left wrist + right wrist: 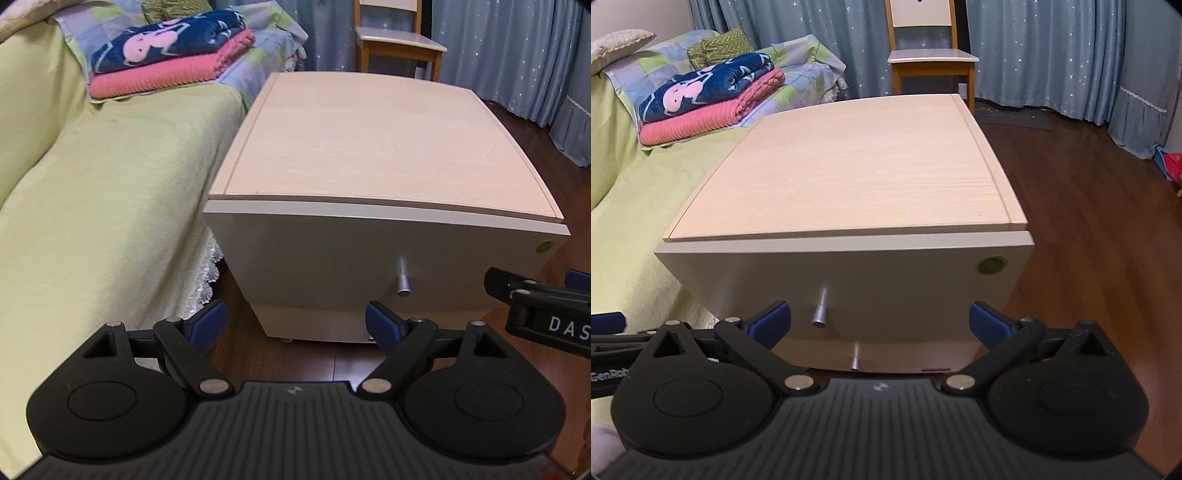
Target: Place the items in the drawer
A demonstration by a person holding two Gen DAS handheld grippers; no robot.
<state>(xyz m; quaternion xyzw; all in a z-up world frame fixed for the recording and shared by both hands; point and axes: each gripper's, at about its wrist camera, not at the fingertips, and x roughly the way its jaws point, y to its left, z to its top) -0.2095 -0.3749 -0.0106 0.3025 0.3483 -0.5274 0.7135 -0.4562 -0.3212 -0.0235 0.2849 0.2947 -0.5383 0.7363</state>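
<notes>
The cabinet (pixel 846 173) in front of me is pale wood with a white front, its drawers closed. I count two knobs (pixel 819 314), one above the other. My left fingers (pixel 295 325) and right fingers (pixel 881 321) are wide open, holding nothing. It stands on dark floor (pixel 1089 229), touching the bed (pixel 103 192); one chair (pixel 929 55) behind.

Both wrists face the cabinet (pixel 369 155) closely, side-by-side.
</notes>
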